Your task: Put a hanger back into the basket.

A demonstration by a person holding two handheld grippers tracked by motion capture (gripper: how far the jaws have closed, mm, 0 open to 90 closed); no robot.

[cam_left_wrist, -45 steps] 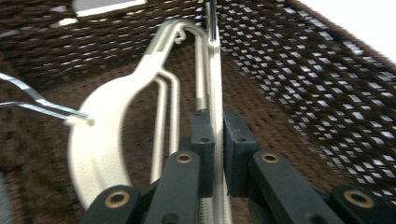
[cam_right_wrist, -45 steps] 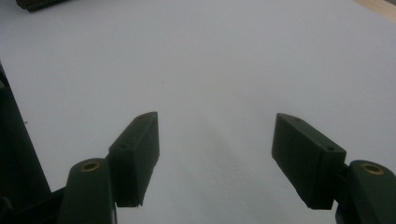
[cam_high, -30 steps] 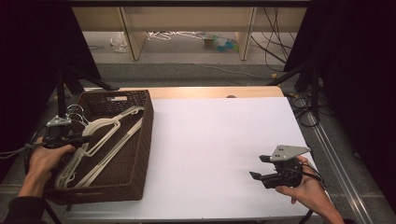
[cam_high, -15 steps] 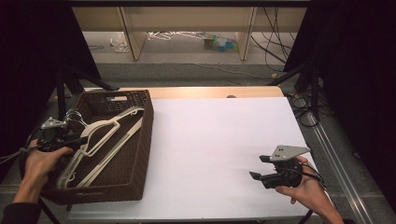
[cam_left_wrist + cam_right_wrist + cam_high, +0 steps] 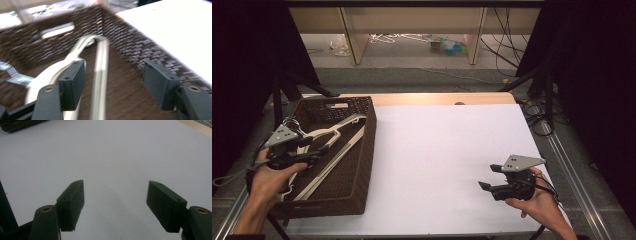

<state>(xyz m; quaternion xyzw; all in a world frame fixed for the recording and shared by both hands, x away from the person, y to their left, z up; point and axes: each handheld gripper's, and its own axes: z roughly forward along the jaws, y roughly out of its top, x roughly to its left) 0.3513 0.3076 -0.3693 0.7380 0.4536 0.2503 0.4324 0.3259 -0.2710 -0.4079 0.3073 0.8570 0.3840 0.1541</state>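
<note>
**Hangers in the wicker basket, both grippers empty**

Hangers [image 5: 329, 150] of pale wood lie stacked in the dark brown wicker basket [image 5: 362, 150], which sits along the left edge of the table's white surface [image 5: 447, 160], reaching from near the far left corner almost to the near edge. Their metal hooks [image 5: 294, 125] point toward the basket's left wall.

The left gripper [image 5: 314, 152] hangs over the basket's left half, above the hangers. Its jaws have just been opening and now stand wide apart, with nothing pinched between them. In the left gripper view, blurred by motion, a pale hanger arm [image 5: 100, 75] runs below the gap between the pads without touching either, and the basket's woven far wall with its handle slot [image 5: 57, 30] sits beyond.

The right gripper [image 5: 492, 177] is near the white surface's near right corner, well apart from the basket, pointing left. Its jaws are spread wide and hold nothing; the right gripper view has bare white surface between them, with a corner of the basket [image 5: 20, 125] at the top left.
</note>
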